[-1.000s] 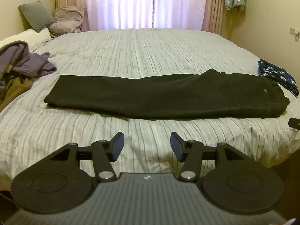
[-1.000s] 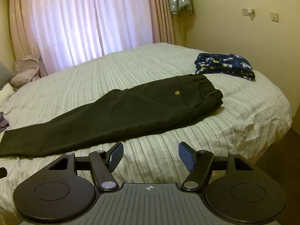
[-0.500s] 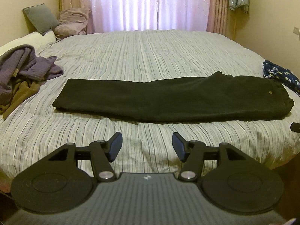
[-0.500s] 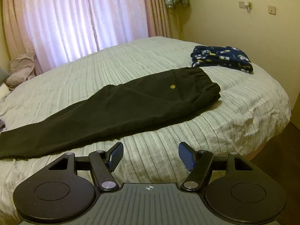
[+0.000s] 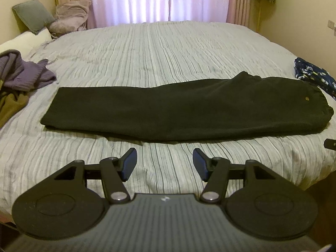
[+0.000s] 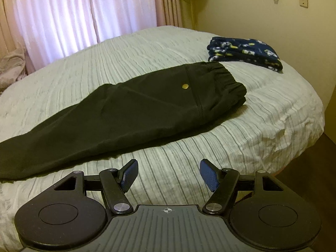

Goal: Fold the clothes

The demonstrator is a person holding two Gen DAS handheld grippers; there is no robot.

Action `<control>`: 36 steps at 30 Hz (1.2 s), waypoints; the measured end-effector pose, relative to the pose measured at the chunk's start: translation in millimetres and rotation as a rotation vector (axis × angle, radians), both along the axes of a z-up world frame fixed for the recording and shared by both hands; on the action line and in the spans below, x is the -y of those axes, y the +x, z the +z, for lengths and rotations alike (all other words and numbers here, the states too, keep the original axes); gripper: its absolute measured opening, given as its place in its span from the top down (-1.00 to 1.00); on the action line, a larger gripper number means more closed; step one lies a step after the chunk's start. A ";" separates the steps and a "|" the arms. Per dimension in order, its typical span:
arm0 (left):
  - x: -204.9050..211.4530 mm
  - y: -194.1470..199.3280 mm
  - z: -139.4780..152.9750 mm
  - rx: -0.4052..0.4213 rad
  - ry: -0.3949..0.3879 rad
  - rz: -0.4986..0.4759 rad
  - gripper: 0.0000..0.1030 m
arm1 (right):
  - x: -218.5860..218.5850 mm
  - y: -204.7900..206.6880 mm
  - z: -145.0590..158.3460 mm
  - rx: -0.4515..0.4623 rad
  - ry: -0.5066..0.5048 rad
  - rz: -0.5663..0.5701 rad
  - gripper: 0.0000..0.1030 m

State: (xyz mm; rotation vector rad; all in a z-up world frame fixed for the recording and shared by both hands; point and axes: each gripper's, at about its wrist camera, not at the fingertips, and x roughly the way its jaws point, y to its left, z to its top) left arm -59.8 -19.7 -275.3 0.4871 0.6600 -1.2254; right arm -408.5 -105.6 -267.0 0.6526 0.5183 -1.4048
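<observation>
Black trousers (image 5: 168,109) lie flat across the striped bedspread, folded lengthwise, leg ends at the left and elastic waistband at the right. In the right wrist view the trousers (image 6: 136,109) run from lower left to the waistband at upper right, with a brass button (image 6: 185,86) near the waist. My left gripper (image 5: 164,161) is open and empty, above the bed's near edge, short of the trousers' middle. My right gripper (image 6: 169,173) is open and empty, near the bed edge below the waist end.
A folded navy patterned garment (image 6: 243,52) lies at the bed's right edge, also in the left wrist view (image 5: 315,77). A purple and olive clothes heap (image 5: 19,77) lies at the left. Pillows (image 5: 33,14) and pink curtains (image 5: 159,0) stand behind.
Both grippers have moved in closer to the bed and trousers, which now fill more of each view. Both stay open. The trousers have not moved.
</observation>
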 end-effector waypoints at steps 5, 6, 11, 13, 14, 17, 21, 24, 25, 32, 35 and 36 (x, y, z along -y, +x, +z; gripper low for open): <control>10.6 16.7 -13.9 -0.064 -0.010 0.005 -0.06 | 15.1 -5.0 -11.8 -0.004 0.015 -0.014 -0.33; 12.2 21.8 -16.2 -0.084 -0.019 0.006 -0.03 | 21.4 -8.6 -11.4 0.012 0.005 -0.011 -0.33; 39.3 38.0 -21.0 -0.172 -0.063 -0.028 0.34 | 52.6 -26.5 -9.5 0.091 -0.044 0.000 -0.32; 63.0 35.3 -21.0 -0.182 -0.078 -0.068 0.39 | 65.1 -33.7 -8.7 0.123 -0.063 0.005 -0.32; 76.6 32.0 -21.0 -0.188 -0.086 -0.092 0.39 | 71.8 -36.9 -8.2 0.138 -0.073 0.008 -0.32; 123.6 18.2 -19.7 -0.211 -0.112 -0.172 0.40 | 111.2 -31.5 -5.1 0.143 -0.095 0.053 0.20; 195.3 -12.2 -18.9 -0.235 -0.150 -0.289 0.48 | 168.4 -20.9 -2.8 0.140 -0.122 0.118 0.27; 248.1 -36.0 -26.2 -0.276 -0.166 -0.368 0.53 | 213.2 6.0 -5.2 0.127 -0.135 0.225 0.27; 264.6 -40.6 -32.7 -0.294 -0.157 -0.378 0.53 | 224.8 17.7 -7.9 0.117 -0.136 0.277 0.27; 335.6 -40.5 -99.5 -0.318 -0.066 -0.342 0.81 | 273.2 72.4 -60.7 -0.145 -0.083 0.486 0.36; 330.6 -17.0 -115.3 -0.329 -0.076 -0.279 0.91 | 276.2 39.2 -63.5 -0.137 -0.098 0.342 0.41; 326.4 -9.6 -115.5 -0.309 -0.083 -0.247 0.92 | 276.9 24.3 -61.3 -0.114 -0.097 0.299 0.41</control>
